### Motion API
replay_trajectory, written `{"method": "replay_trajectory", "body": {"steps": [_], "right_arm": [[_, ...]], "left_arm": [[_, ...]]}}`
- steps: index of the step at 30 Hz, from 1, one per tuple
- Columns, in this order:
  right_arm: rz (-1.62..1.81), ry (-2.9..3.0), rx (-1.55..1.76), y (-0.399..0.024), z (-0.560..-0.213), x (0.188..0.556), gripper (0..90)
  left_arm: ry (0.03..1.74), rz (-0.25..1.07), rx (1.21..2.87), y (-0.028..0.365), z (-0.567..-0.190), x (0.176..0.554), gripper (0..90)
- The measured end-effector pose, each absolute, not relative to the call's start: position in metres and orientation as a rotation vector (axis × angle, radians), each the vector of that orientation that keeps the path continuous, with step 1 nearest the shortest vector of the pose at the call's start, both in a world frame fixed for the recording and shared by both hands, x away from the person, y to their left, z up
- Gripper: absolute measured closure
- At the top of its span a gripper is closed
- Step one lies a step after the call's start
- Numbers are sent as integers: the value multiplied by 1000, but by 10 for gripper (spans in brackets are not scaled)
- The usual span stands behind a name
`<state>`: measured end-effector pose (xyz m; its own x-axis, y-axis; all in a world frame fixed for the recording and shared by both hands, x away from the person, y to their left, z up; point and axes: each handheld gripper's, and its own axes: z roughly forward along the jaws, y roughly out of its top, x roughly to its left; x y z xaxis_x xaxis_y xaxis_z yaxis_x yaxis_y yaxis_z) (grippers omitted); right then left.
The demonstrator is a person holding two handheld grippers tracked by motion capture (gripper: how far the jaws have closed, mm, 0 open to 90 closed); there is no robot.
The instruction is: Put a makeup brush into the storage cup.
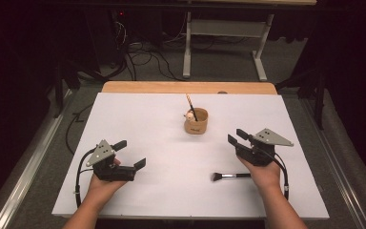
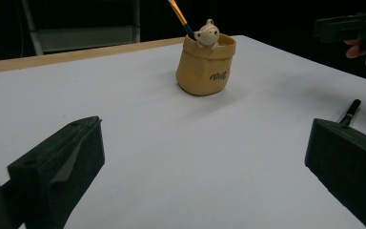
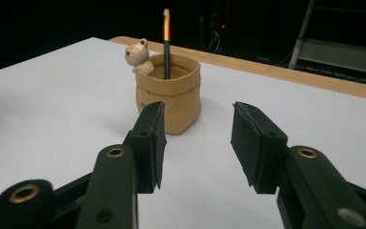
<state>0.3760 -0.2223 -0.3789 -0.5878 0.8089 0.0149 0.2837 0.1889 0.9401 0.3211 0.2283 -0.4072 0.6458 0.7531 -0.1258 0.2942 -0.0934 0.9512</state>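
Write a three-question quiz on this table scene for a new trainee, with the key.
1. True or false: the brush lying on the white sheet sits inside the tan holder.
2. What stands in the holder besides the small bear figure? A) a pencil-like stick B) a spoon C) scissors
3. Fill in: the right gripper has nothing between its pads, so it is ____.

Key: 1 false, the brush lies flat beside the person's right hand; 2 A, the stick; 3 open.
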Motion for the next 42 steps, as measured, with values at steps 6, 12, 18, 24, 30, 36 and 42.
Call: {"method": "replay_trajectory", "body": {"steps": [6,12,18,24,30,36,42], "right_arm": [[1430,1928,1038,-241,-383,358,503],[1438,1917,1075,-256,-389,345,339],[1444,1889,1087,-265,-391,338,230],[1446,1848,1101,-267,-390,332,90],[1417,1832,1127,-269,-393,332,11],[1411,1823,1132,-270,-394,333,11],[1386,1825,1125,-270,-397,333,12]], "left_arm": [[883,479,1651,230,-407,320,2],[882,480,1661,231,-409,320,0],[879,481,1654,232,-406,318,0],[861,482,1661,229,-405,318,0],[855,490,1646,227,-402,318,0],[854,462,1674,226,-407,323,0],[846,475,1661,226,-403,320,0]]}}
